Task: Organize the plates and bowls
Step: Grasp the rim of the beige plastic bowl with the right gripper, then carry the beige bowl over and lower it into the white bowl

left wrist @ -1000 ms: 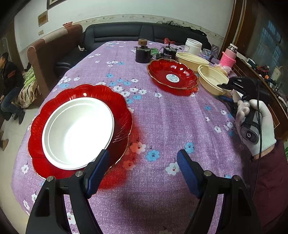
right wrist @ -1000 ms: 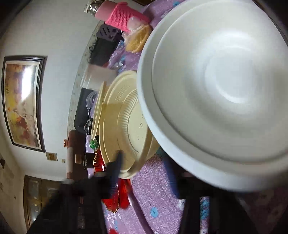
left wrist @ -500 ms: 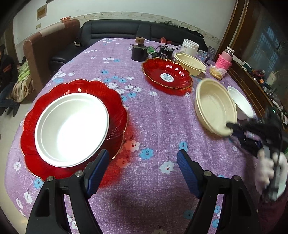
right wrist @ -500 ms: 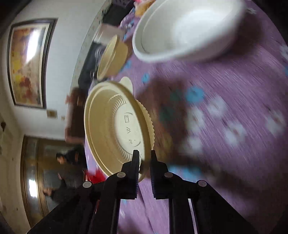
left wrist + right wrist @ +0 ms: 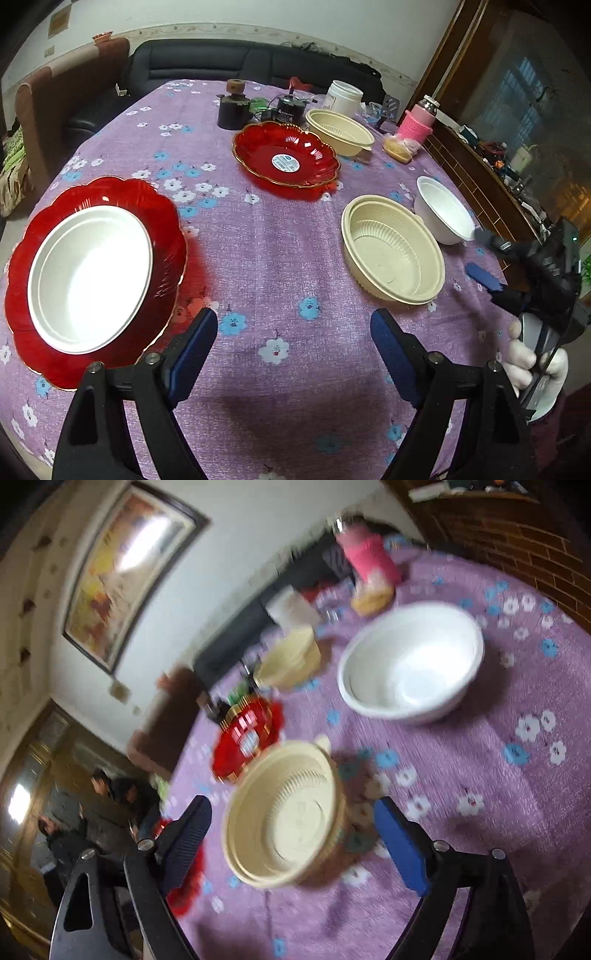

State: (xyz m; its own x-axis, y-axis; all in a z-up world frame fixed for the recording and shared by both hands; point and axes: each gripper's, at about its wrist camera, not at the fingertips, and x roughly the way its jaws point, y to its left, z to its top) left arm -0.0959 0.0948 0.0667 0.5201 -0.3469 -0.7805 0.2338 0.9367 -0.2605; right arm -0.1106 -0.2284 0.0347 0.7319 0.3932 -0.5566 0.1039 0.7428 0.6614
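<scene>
A cream bowl (image 5: 393, 249) sits upright on the purple flowered tablecloth (image 5: 266, 240), right of centre; it also shows in the right wrist view (image 5: 286, 814). A small white bowl (image 5: 443, 210) stands just behind it, apart (image 5: 410, 664). At the left a white bowl (image 5: 88, 277) rests in a large red plate (image 5: 168, 221). A second red plate (image 5: 286, 158) and another cream bowl (image 5: 340, 131) lie further back. My left gripper (image 5: 293, 345) is open and empty above the near table. My right gripper (image 5: 291, 843) is open, its jaws wide around the near cream bowl's front without touching; it also shows in the left wrist view (image 5: 480, 254).
At the table's far end stand a black pot (image 5: 234, 110), a white jar (image 5: 345, 98), a pink-sleeved bottle (image 5: 419, 120) and small gadgets. A wooden cabinet (image 5: 480, 162) runs along the right. A dark sofa (image 5: 240, 64) is behind the table. People sit at the left (image 5: 107, 801).
My right gripper carried the cream bowl by its rim toward the table's middle right, set it down flat, then opened and drew back. The left gripper stayed open.
</scene>
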